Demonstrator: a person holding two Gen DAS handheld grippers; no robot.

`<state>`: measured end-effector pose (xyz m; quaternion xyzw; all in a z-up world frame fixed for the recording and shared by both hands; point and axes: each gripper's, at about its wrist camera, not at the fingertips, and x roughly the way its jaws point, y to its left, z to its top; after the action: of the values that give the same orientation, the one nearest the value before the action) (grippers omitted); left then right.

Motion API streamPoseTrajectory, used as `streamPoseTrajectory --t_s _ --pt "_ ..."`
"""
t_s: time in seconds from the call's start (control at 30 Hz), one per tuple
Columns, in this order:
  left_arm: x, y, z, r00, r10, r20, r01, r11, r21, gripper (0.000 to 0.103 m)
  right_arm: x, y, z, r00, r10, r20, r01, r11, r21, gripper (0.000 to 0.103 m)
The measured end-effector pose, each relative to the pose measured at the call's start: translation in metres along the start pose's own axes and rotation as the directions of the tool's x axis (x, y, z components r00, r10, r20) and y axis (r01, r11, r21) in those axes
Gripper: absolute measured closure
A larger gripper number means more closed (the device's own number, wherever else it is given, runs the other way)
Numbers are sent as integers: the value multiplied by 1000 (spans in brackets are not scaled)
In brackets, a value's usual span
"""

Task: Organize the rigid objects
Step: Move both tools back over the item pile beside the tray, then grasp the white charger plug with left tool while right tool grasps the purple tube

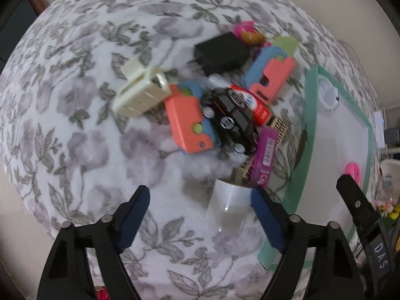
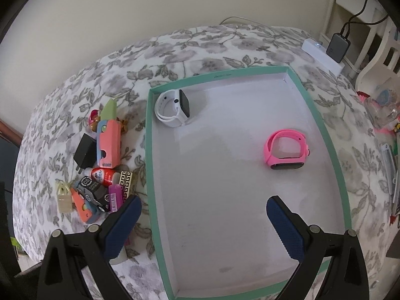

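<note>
While I hold the left gripper (image 1: 200, 215) pointed straight down over the floral bedspread (image 1: 75, 125), its jaws stand partly open with a clear plastic piece (image 1: 228, 210) between them; the piece lies nearer the right pad, and I cannot tell whether that pad touches it. The left-wrist view is blurred. Beyond the piece lies the pile: a black toy car (image 1: 231, 120), a red tube (image 1: 252, 105), a purple packet (image 1: 265, 157), 2 coral-and-blue toys, a black charger (image 1: 221, 52) and a cream clip (image 1: 141, 92). The teal-rimmed box lid (image 1: 310, 115) lies just to the right.

From the right-wrist view, the right gripper (image 2: 203, 227) hangs wide open and empty over the near end of the lid (image 2: 150, 165). A white watch (image 2: 172, 107) sits in the far left corner and a pink watch (image 2: 286, 153) near the right wall, well apart.

To do this step well, I judge that I should centre the clear piece between the pads, settle the gripper, close squarely, then lift straight up so the neighbouring purple packet stays put.
</note>
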<state>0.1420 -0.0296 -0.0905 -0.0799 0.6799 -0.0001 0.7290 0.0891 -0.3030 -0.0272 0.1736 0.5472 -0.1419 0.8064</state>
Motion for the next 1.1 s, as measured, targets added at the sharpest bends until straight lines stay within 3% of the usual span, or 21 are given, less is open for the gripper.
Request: streamPoseTrajectory --t_s 0.1,0.27,0.47,0.57,0.73,1.1 --pt "3 -8 -1 1000 -24 -16 25 1000 18 27 0 -1 0 1000 2 -1 -2 1000 4 1" --pt "3 -22 -6 1000 -7 -20 8 998 65 30 2 -2 -1 1000 3 -6 -3 1000 12 1" --pt "12 -41 -10 999 -13 -31 16 995 99 62 2 -2 -1 1000 13 -11 -13 1000 12 1" --pt "14 -48 -12 999 -16 -29 19 994 111 71 3 1 -1 999 33 -14 -32 999 7 5" --pt "15 -54 -14 1000 -19 -17 21 994 110 72 7 11 -3 993 108 -36 -109 994 -10 12" --pt "10 -10 4 999 -42 19 44 995 -86 73 12 36 -6 973 222 -62 -227 971 -75 31"
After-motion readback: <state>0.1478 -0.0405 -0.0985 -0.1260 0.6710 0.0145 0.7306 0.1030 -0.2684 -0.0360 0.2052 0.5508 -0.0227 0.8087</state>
